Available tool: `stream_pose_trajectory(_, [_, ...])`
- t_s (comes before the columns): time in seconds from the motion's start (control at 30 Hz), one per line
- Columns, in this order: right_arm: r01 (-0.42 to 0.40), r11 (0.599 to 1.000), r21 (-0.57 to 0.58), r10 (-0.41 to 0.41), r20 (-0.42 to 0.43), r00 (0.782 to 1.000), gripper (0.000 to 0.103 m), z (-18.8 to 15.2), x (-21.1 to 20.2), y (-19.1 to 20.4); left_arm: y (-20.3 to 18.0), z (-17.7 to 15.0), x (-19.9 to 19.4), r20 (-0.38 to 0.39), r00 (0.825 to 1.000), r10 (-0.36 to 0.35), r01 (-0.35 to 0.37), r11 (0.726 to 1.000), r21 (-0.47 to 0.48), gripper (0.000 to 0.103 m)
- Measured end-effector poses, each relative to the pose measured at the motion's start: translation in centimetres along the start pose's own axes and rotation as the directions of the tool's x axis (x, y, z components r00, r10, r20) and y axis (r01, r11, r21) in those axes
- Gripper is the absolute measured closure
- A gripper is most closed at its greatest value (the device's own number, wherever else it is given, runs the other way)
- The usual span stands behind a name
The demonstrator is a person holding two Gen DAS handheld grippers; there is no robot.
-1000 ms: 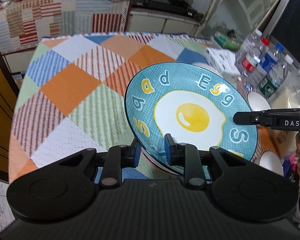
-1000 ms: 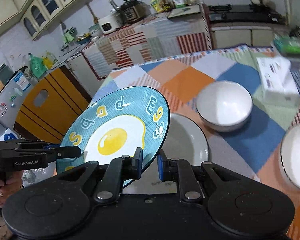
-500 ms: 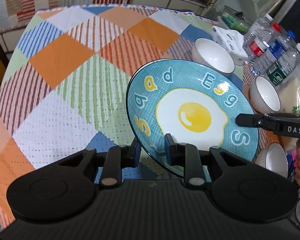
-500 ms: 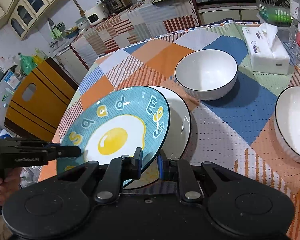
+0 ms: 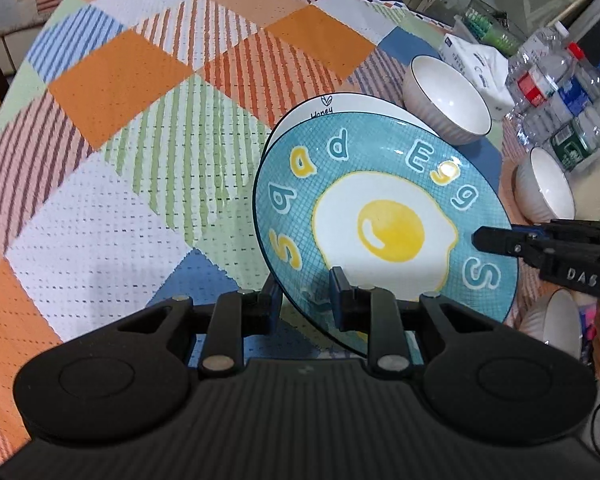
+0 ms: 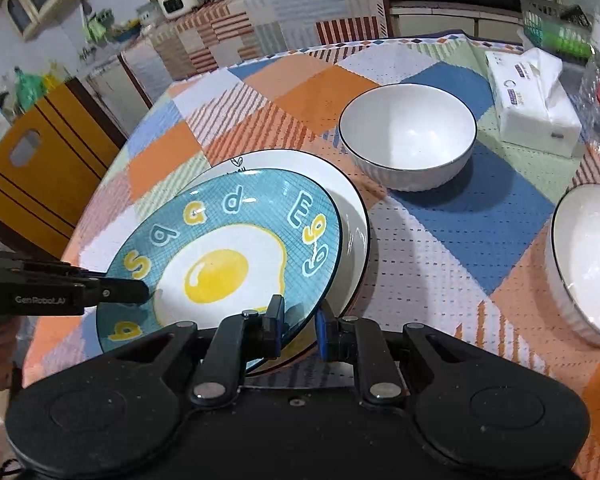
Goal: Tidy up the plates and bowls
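The blue egg plate (image 5: 384, 220) is held in the air by both grippers, tilted, directly above the white plate (image 6: 354, 216) that lies flat on the checked tablecloth (image 5: 112, 184). The left gripper (image 5: 306, 294) pinches the plate's near rim, one pad on the printed face and one behind it. The right gripper (image 6: 299, 330) pinches the opposite rim in the same way. Neither is spread – both sets of pads press on the ceramic.

Step in hand, as judged: lowering the blue egg plate onto the white plate to form a stack.

Hazards from this position:

- Edge-first contact. The plate hangs tilted, so its low rim may strike the white plate first and chip or skid.
- Uneven release. If one gripper lets go before the other, the plate pivots on the remaining pinch and drops on one side.
- Trapped finger. Each lower pad sits under the rim – set fully down, it could be caught between the two plates and drag the upper one off centre on withdrawal.
- Off-centre stack. The blue plate appears offset toward the near edge of the white plate; left so, it may rock.
- Neighbouring ware. A white bowl (image 6: 407, 140) stands just beyond the white plate; a sideways sweep could knock it.
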State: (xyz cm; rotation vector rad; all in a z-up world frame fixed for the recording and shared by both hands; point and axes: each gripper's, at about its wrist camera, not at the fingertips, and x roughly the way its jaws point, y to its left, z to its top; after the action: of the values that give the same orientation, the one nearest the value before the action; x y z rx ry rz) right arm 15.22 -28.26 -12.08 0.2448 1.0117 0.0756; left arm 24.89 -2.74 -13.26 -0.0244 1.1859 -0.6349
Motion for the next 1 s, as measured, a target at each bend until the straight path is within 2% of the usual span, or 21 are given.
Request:
stream_pose_trajectory(0.1, [0.049, 0.997, -0.065, -0.049, -0.007, 0.999, 0.081, 0.5, -0.1, 1.0, -0.2, 0.1, 0.0, 0.001, 1.0, 0.002, -0.002, 1.0, 0.005, 0.08])
stream_pose_trajectory(0.23, [0.08, 0.996, -0.042, -0.081, -0.034, 0.996, 0.08, 0.9, 0.1, 1.2, -0.4, 0.3, 0.4, -0.012, 1.0, 0.012, -0.011, 1.0, 0.014, 0.08])
stream_pose_trajectory(0.33, [0.153, 0.984, -0.087, -0.159, -0.062, 0.985, 0.074, 0.9, 0.8, 2.4, -1.0, 0.3, 0.9, -0.023, 0.999, 0.033, -0.032, 0.999, 0.031, 0.08])
stream_pose_trajectory(0.4, [0.225, 0.963, -0.147, -0.236, -0.061, 0.97, 0.071, 0.6, 1.3, 3.5, -1.5, 0.4, 1.1, -0.027, 0.998, 0.057, -0.056, 0.998, 0.04, 0.08])
stream_pose_trajectory(0.53, [0.299, 0.928, -0.222, -0.317, -0.046, 0.947, 0.07, 0.4, 2.0, 4.5, -2.3, 0.9, 1.5, -0.054, 0.992, 0.112, -0.11, 0.993, 0.044, 0.08])
stream_pose_trajectory(0.6, [0.355, 0.878, -0.322, -0.376, -0.006, 0.926, 0.07, 0.1, 2.7, 5.6, -2.4, 0.8, 1.5, -0.048, 0.991, 0.123, -0.121, 0.992, 0.047, 0.08])
stream_pose_trajectory(0.67, [0.382, 0.85, -0.362, -0.401, 0.024, 0.916, 0.069, -0.2, 3.1, 6.2, -2.5, 0.7, 1.4, -0.042, 0.99, 0.133, -0.131, 0.99, 0.046, 0.08])
stream_pose_trajectory(0.8, [0.375, 0.87, -0.321, -0.375, 0.063, 0.925, 0.07, -0.5, 2.4, 5.4, -3.9, 0.3, 0.2, -0.031, 0.981, 0.191, -0.189, 0.979, 0.077, 0.079])
stream_pose_trajectory(0.87, [0.347, 0.891, -0.292, -0.333, 0.096, 0.938, 0.07, -1.1, 0.9, 4.9, -4.8, 0.0, -0.8, -0.012, 0.974, 0.225, -0.222, 0.969, 0.106, 0.079])
stream_pose_trajectory(1.0, [0.299, 0.925, -0.234, -0.271, 0.146, 0.952, 0.07, -2.5, -3.0, 3.8, -6.5, -1.2, -3.2, -0.002, 0.973, 0.229, -0.227, 0.967, 0.118, 0.079])
